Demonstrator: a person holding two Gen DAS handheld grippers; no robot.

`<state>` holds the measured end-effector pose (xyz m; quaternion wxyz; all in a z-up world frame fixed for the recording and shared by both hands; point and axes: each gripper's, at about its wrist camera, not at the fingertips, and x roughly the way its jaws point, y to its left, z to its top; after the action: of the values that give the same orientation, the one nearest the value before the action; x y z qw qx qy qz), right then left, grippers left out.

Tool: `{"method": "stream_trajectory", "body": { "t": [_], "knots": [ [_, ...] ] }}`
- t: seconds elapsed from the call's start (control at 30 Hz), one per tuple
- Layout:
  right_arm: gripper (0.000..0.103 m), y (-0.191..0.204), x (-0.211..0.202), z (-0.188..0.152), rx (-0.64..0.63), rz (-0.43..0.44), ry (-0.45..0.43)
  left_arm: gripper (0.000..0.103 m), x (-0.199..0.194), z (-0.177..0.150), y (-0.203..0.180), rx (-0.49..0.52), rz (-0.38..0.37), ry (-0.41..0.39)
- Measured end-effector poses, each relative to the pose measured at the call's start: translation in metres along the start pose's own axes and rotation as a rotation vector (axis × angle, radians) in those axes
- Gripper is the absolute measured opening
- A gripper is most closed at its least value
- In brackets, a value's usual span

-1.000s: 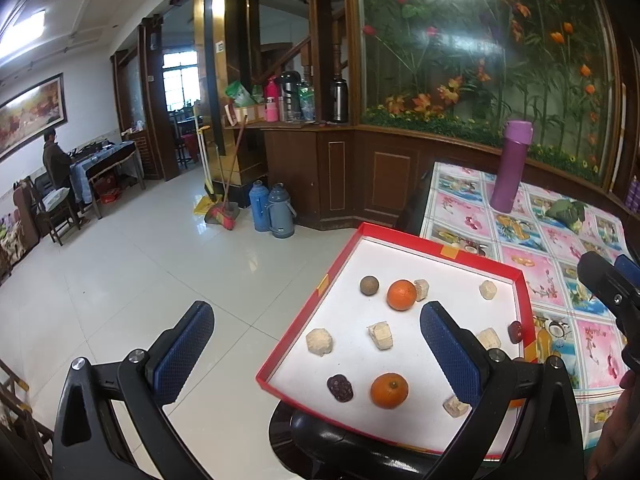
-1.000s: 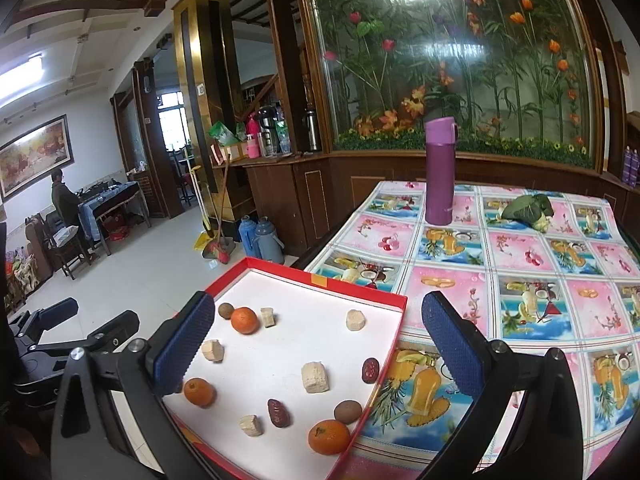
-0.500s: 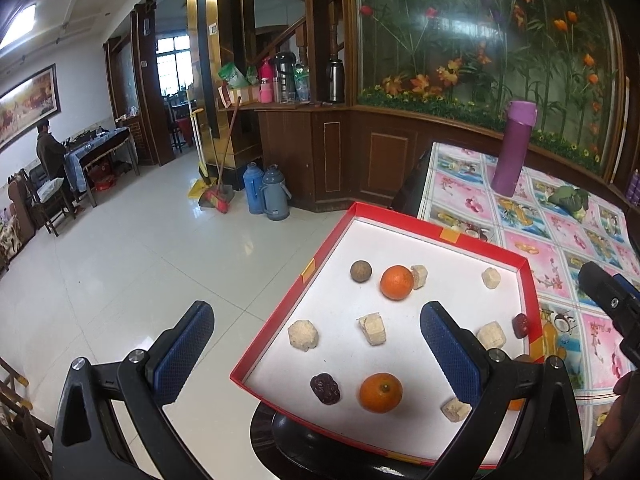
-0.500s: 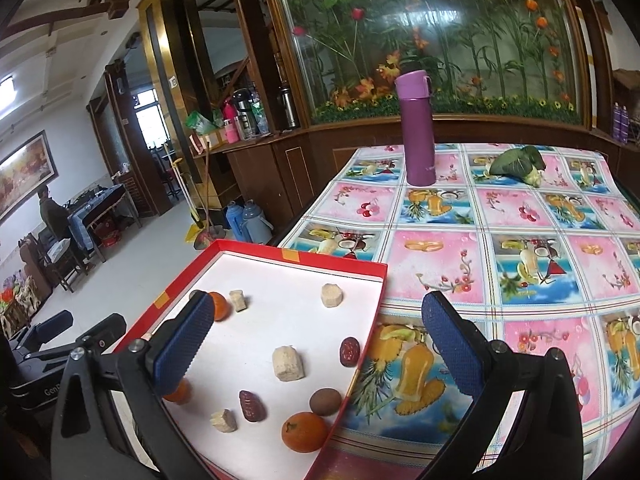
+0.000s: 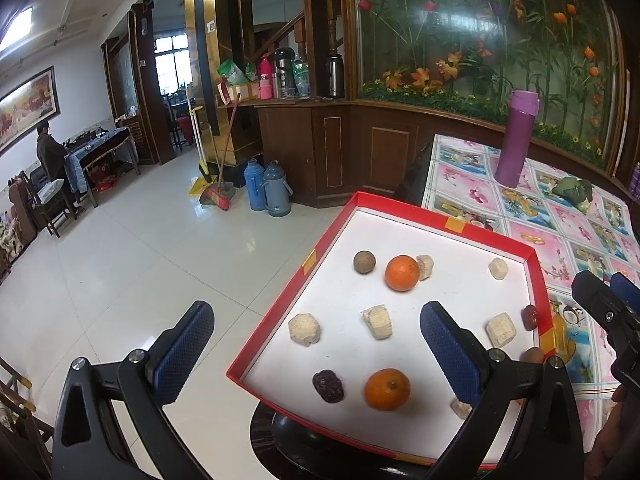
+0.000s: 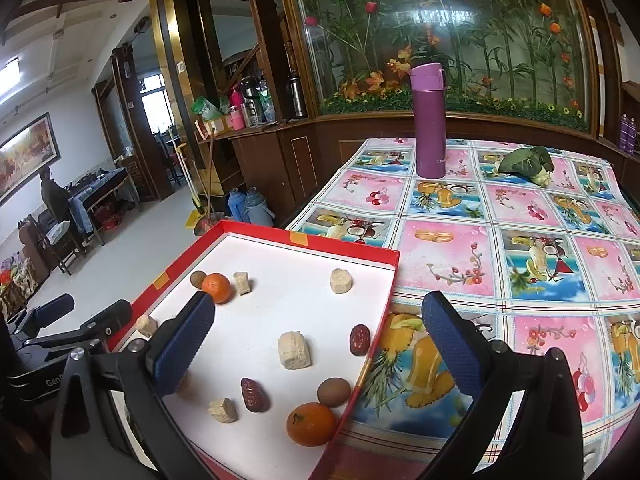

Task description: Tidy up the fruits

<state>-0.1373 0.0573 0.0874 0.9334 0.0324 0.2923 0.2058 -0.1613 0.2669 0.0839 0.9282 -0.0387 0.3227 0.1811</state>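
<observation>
Two claws, both spread wide and gripping nothing: your left claw [image 5: 316, 344] hangs over the near left corner of the shallow red-rimmed cardboard tray with a white floor [image 5: 404, 206], your right claw [image 6: 318, 340] over its right edge, where it meets the table's fruit-patterned plastic cloth [image 6: 520, 216]. Over the last second both cameras have crept slightly closer and lower — an approach, not a pick; nothing in the tray has shifted, so the sorting has yet to begin.

The fruit lies scattered and apart: a round orange mandarin [image 5: 402, 273] at the far side, touching a pale beige chunk [image 5: 425, 267]; a second mandarin [image 5: 387, 389] near you beside a wrinkled dark red date [image 5: 328, 386]; a third mandarin [image 6: 311, 424] in the near right corner by a smooth brown round fruit [image 6: 334, 392].

Your left claw's right finger [image 5: 450, 348] covers part of the tray — a chunk beneath it shows only a corner. No sorting container is in view, so I cannot tell where the fruit should go.
</observation>
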Motion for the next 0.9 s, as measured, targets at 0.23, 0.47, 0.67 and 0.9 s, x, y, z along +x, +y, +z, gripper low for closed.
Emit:
{"method": "stream_trajectory", "body": {
  "t": [0.23, 0.47, 0.67, 0.9],
  "knots": [
    [0.103, 0.01, 0.003, -0.004, -0.026, 0.005, 0.015, 0.103, 0.003, -0.005, 0.009, 0.006, 0.013, 0.003],
    [0.103, 0.02, 0.006, -0.008, -0.051, 0.015, 0.026, 0.103, 0.006, -0.009, 0.015, -0.002, 0.006, 0.021],
    [0.103, 0.024, 0.005, -0.009, -0.056, 0.02, 0.029, 0.103, 0.006, -0.013, 0.017, -0.007, 0.009, 0.028],
    [0.103, 0.024, 0.004, -0.01, -0.051, 0.018, 0.027, 0.103, 0.008, -0.015, 0.017, -0.013, 0.017, 0.048]
  ]
}}
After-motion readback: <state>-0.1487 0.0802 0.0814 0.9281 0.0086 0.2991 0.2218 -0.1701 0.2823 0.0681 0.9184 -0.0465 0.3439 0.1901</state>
